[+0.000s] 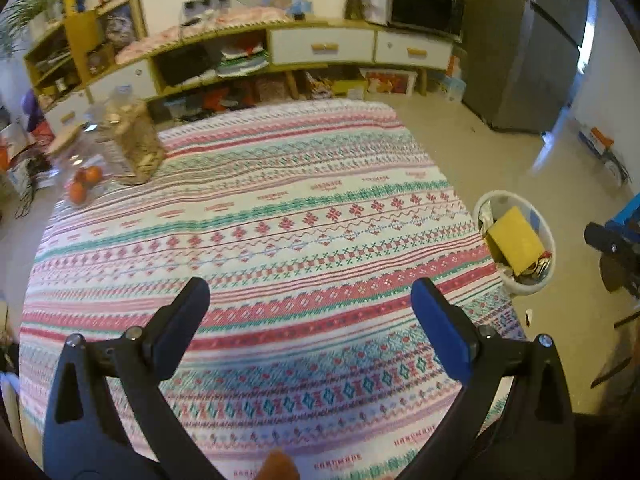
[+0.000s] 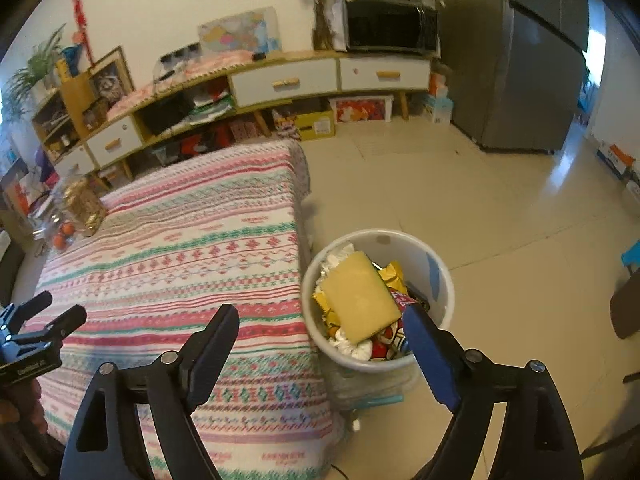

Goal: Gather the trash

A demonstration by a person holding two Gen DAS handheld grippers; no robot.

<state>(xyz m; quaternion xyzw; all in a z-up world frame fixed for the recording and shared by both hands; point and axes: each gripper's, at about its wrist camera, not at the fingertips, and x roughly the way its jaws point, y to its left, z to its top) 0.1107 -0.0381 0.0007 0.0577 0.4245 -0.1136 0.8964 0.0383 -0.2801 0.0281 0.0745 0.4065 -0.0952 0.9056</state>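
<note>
Both the left gripper (image 1: pixel 310 294) and right gripper (image 2: pixel 320 320) gape empty. The full bin (image 2: pixel 436 276) stands just beside the table (image 2: pixel 180 240) edge, bare floor (image 2: pixel 500 208) beyond

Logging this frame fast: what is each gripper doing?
Left gripper: open, holding nothing.
Right gripper: open, holding nothing, near the trash bin.

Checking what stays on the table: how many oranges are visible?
3 oranges, clustered at the table's far left corner beside the jars; blurred, so more may be hidden.
</note>
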